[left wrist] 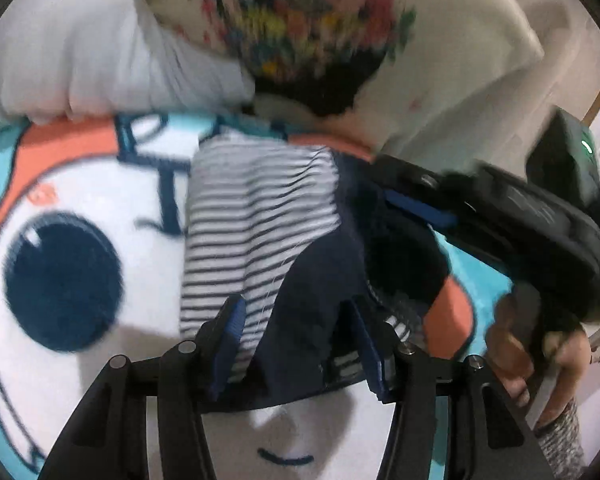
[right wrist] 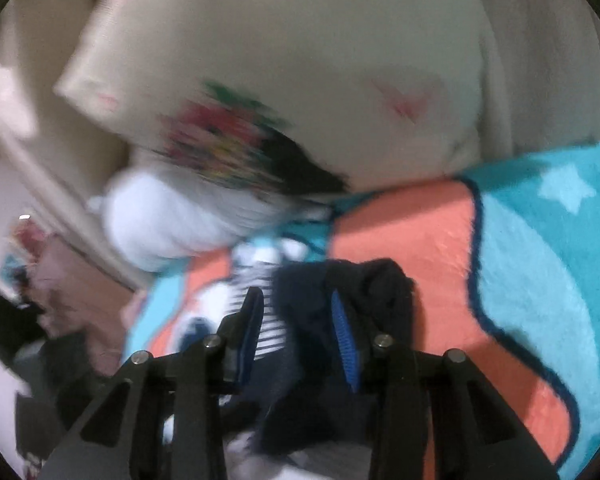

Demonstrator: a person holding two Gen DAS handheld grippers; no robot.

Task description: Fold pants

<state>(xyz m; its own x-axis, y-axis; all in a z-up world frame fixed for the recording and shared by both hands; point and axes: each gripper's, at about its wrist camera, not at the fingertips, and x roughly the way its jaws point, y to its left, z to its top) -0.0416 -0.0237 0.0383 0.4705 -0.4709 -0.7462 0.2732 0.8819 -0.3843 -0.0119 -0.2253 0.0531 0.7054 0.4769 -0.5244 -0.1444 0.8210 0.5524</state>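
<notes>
Left gripper [left wrist: 296,344] clamped on bunched navy-and-striped pants [left wrist: 260,208], right gripper [right wrist: 296,332] likewise with navy fabric between its pads, pants lying across a cartoon-print blanket [left wrist: 80,184], cream floral pillow [left wrist: 420,80] behind, person's hand [left wrist: 540,352] at right.

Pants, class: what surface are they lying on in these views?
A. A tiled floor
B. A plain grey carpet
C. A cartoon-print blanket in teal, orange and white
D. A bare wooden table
C: the pants lie on a fuzzy blanket printed with a big cartoon eye, teal and orange.
</notes>
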